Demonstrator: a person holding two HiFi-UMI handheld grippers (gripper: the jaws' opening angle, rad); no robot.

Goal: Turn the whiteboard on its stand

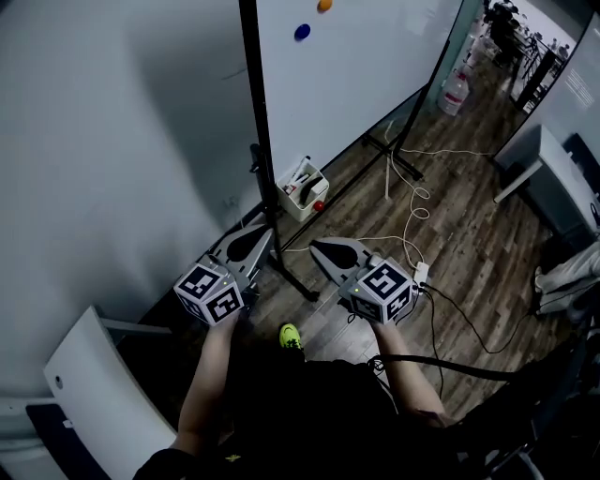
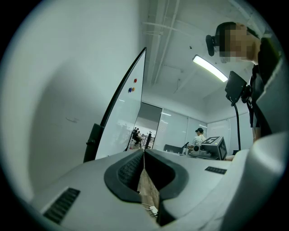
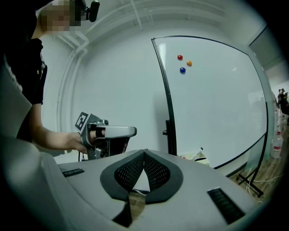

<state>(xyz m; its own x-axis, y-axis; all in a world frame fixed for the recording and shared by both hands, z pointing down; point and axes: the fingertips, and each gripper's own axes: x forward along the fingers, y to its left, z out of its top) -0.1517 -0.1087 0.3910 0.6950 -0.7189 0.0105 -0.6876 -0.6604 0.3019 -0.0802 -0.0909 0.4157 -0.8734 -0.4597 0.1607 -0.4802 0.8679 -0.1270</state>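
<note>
The whiteboard (image 1: 361, 66) stands on a black-framed stand, its near post (image 1: 258, 122) rising just beyond my grippers. Blue (image 1: 302, 32) and orange (image 1: 324, 5) magnets stick to it. My left gripper (image 1: 262, 235) is shut with nothing in it, its tip close to the foot of the post. My right gripper (image 1: 315, 247) is beside it, jaws together and holding nothing. In the left gripper view the whiteboard (image 2: 128, 108) shows edge-on past the gripper (image 2: 143, 151). The right gripper view shows the gripper (image 3: 144, 151), the board (image 3: 212, 99), its post (image 3: 171, 131) and the left gripper (image 3: 106, 136).
A white box of markers (image 1: 302, 188) sits at the stand's base. Cables (image 1: 412, 211) and a power strip (image 1: 422, 273) lie on the wooden floor. A water bottle (image 1: 454, 94) and a desk (image 1: 553, 173) stand at the right, a wall (image 1: 112, 141) at the left.
</note>
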